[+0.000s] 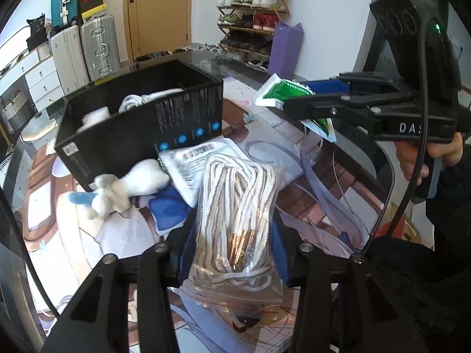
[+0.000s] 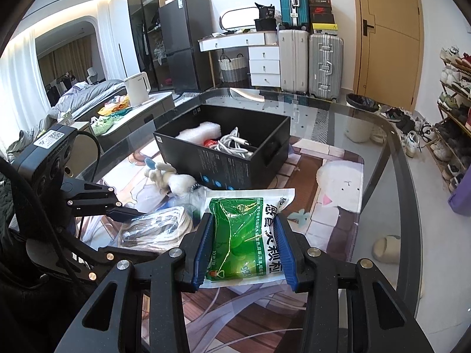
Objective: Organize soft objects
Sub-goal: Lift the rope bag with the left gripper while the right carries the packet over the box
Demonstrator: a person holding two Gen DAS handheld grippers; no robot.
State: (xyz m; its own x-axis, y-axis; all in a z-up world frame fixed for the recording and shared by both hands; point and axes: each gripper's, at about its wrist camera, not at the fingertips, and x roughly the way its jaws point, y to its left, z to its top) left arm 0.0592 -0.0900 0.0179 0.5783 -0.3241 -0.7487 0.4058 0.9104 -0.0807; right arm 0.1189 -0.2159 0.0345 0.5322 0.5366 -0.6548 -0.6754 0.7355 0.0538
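Rope bag (image 1: 235, 220) pinched between left jaws; green packet (image 2: 245, 235) between right jaws.

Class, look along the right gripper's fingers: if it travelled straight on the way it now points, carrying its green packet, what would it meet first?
Probably the near wall of the black box, which lies straight ahead of the right gripper and its green packet; depth is uncertain.

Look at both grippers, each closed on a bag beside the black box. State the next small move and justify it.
Probably carry the green packet in the right gripper over the open black box and release. It is already clamped, off the mat, and the box has room. The left gripper holds the rope bag.
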